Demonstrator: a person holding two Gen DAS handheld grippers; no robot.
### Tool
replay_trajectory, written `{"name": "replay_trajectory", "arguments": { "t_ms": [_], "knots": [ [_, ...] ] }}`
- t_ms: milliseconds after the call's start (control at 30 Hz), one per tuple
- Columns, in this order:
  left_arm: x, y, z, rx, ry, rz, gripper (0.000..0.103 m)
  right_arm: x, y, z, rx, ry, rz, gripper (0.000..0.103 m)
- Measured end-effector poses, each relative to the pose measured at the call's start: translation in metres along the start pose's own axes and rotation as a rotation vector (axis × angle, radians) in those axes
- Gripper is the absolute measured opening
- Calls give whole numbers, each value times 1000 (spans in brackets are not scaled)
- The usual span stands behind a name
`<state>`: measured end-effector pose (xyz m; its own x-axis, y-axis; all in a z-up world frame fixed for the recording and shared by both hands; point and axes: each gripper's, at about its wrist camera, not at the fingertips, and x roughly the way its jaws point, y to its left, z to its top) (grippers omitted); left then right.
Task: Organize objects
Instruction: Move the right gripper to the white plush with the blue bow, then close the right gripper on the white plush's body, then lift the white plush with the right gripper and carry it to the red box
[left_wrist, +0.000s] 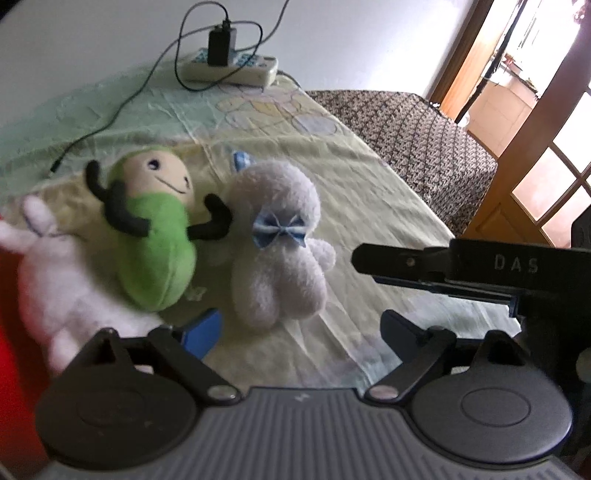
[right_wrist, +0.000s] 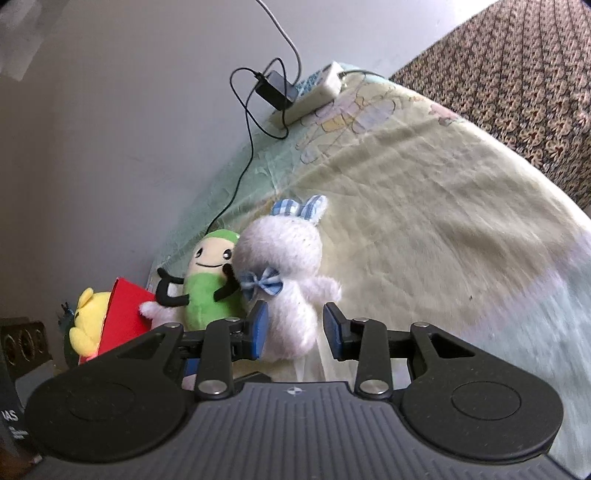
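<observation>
Closing now, the right tool (right_wrist: 295, 328), half open and astride the white bunny's (right_wrist: 291, 291) legs on the bed (right_wrist: 443, 221) without gripping, might snag the touching green doll's (right_wrist: 208, 295) arm; left tool (left_wrist: 299, 328) hangs wide open, empty.

Left gripper (left_wrist: 299, 328): jaws spread wide, blue pads far apart, nothing between them, pitched steeply downward. Right gripper (right_wrist: 295, 330): jaws partly parted, tilted downward at a shallower angle; from its own camera the pads do not appear to press on anything. The right gripper's black body also shows in the left wrist view, reaching in from the right edge.
</observation>
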<state>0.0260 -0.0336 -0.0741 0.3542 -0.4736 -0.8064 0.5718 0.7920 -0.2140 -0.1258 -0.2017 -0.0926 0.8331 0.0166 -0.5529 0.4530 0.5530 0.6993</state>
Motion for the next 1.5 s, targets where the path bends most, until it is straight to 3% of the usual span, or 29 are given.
{"name": "replay_trajectory", "arguments": {
  "t_ms": [233,467,733,800,867,1067,1200,1500],
  "knots": [
    [29,1,11,1,49,17,83,21,-10,13,17,37,11,39],
    [47,8,18,5,79,11,83,48,-11,22,9,86,44,43],
    [53,6,21,31,55,41,85,68,-12,28,26,99,120,49],
    [53,7,22,20,55,35,85,69,-15,28,48,113,143,46],
    [51,8,22,12,56,28,83,68,-15,27,58,125,186,26],
    [49,6,22,11,74,14,75,56,-8,27,26,127,197,24],
    [42,-3,17,33,73,-6,75,41,-10,24,33,125,194,24],
    [29,-34,-12,132,140,-133,75,-1,-18,-5,35,127,141,24]
  ]
}}
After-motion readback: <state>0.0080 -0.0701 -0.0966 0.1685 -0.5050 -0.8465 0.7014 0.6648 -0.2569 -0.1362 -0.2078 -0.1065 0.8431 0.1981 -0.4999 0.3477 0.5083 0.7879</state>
